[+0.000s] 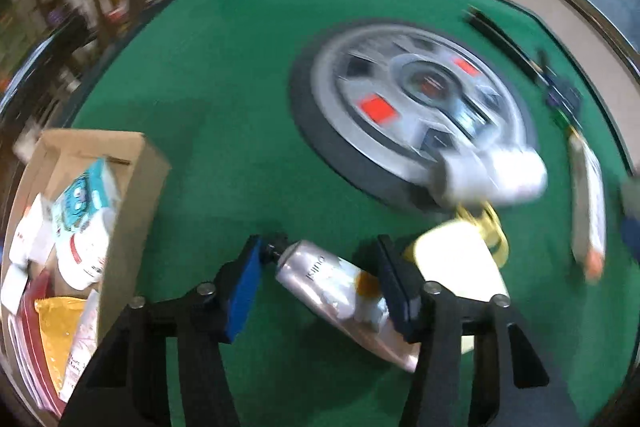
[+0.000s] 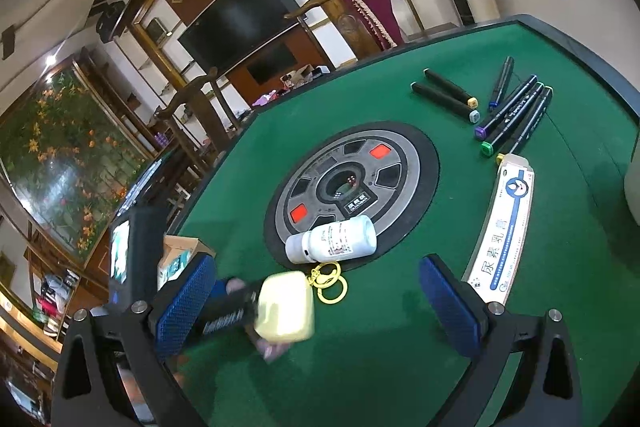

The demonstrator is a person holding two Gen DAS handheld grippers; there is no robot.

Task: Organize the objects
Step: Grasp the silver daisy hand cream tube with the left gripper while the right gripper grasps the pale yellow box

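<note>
A pinkish-silver hand cream tube (image 1: 316, 283) with a black cap lies slantwise on the green table (image 1: 240, 87). My left gripper (image 1: 320, 261) is shut on it: the cap meets the left pad and the body meets the right pad. This view is blurred. In the right wrist view the left gripper (image 2: 224, 307) shows as a dark blur beside a pale yellow earbud case (image 2: 286, 307). My right gripper (image 2: 320, 303) hangs open over the felt with nothing between its pads. A cardboard box (image 1: 132, 195) at the left holds several packets and cartons.
A white pill bottle (image 2: 332, 241) lies on the rim of the round centre console (image 2: 352, 179). A long white ointment carton (image 2: 506, 223) lies at the right, with several markers (image 2: 512, 111) beyond it. The case's yellow keyring (image 2: 328, 283) lies on the felt.
</note>
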